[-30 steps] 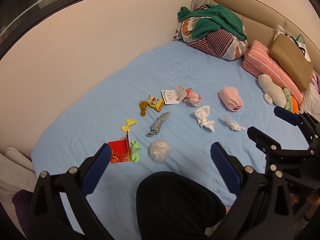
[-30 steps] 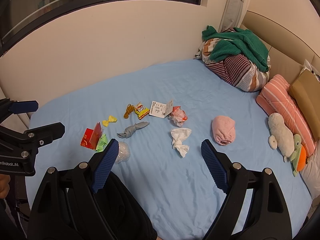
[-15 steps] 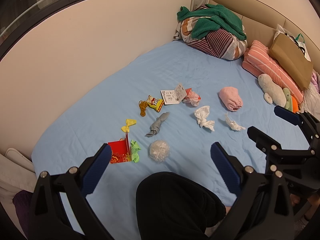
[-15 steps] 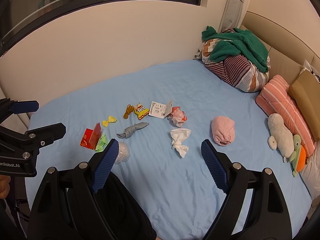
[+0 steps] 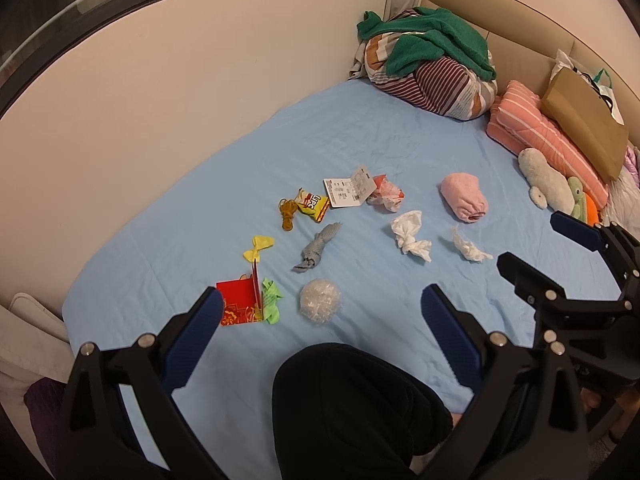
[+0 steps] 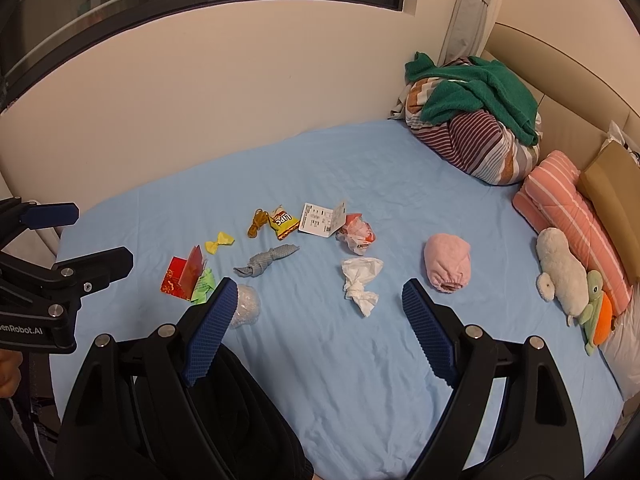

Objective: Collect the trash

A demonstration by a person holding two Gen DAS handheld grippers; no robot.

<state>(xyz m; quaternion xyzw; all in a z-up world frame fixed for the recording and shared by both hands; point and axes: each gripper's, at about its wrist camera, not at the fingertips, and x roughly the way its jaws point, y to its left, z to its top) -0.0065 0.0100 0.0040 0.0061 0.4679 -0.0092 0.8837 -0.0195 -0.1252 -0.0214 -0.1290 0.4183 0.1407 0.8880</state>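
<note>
Trash lies scattered on the blue bed sheet (image 5: pixel 400 140): a red envelope (image 5: pixel 238 300), a green wrapper (image 5: pixel 271 300), a clear plastic ball (image 5: pixel 320 301), a grey knotted rag (image 5: pixel 318 246), a yellow bow (image 5: pixel 259 247), a chip packet (image 5: pixel 314 204), a white tag (image 5: pixel 348 192), a crumpled red-white wrapper (image 6: pixel 356 234) and two white tissues (image 5: pixel 410 236). My left gripper (image 5: pixel 320 299) hangs open above the near edge, over a black bag (image 5: pixel 352 400). My right gripper (image 6: pixel 318 290) is open beside it, nothing between its fingers.
A pink rolled cloth (image 6: pixel 446 266) lies right of the trash. A striped bedding bundle with a green towel (image 6: pixel 476 120) fills the far corner. A pink striped pillow (image 6: pixel 572 208), a brown paper bag (image 5: pixel 584 120) and plush toys (image 6: pixel 560 268) line the headboard side.
</note>
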